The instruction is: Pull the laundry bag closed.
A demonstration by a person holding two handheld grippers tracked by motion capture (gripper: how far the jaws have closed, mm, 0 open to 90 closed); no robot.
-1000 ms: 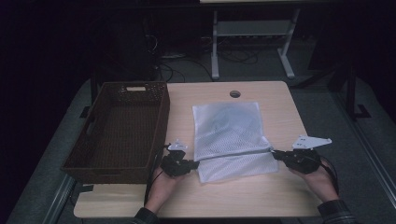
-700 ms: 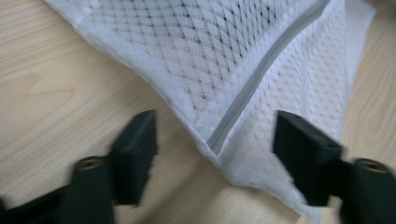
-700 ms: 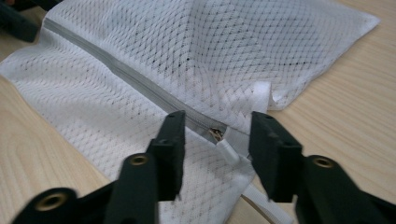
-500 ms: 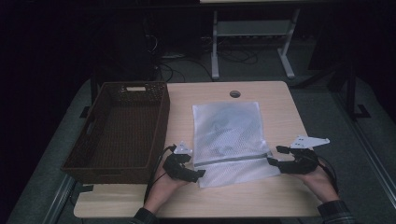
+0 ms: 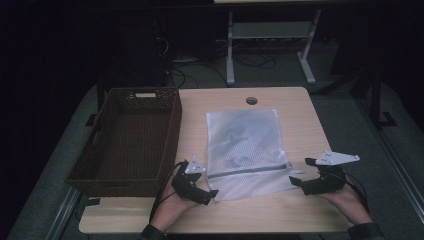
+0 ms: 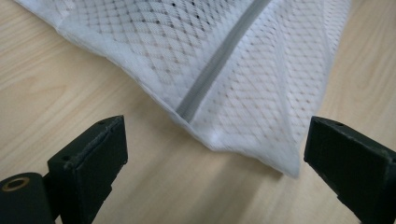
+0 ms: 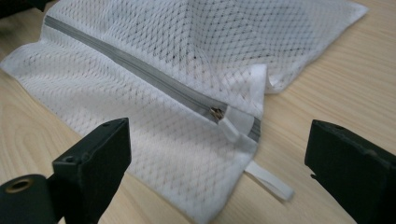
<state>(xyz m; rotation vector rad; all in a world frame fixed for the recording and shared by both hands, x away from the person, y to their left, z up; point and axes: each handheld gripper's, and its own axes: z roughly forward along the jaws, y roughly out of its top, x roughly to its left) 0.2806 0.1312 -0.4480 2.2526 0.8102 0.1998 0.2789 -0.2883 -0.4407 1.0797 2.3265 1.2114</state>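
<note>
Two grippers: one in each hand, at the near edge of the table, one at either side of the bag.
Table (image 5: 300, 115): light wood top with a round cable hole (image 5: 251, 100) near its far edge; it bears the basket and the bag.
Basket (image 5: 100, 150): dark woven, rectangular, on the left part of the table, its long side running from near to far; its right wall stands just beside the bag's left edge, apart from it.
Bag (image 5: 245, 145): white mesh, lying flat at the middle of the table, right of the basket; darker contents show faintly through the mesh in its far half.
Zip (image 5: 248, 171): grey band running across the bag's near part from the left edge to the right edge; in the right gripper view its metal slider (image 7: 216, 112) sits at the right end, under a white tab.
Loop (image 7: 269, 180): white strap projecting from the bag's corner onto the wood, seen in the right gripper view.
Left gripper (image 5: 205, 192): jaws have just been opening and stand wide apart; nothing gripped; the bag's near left corner (image 6: 261, 149) lies on the table just ahead, between the jaw lines, untouched.
Right gripper (image 5: 296, 181): jaws have just been opening and stand wide apart; nothing gripped; the zip end and loop lie just ahead of them, untouched.
</note>
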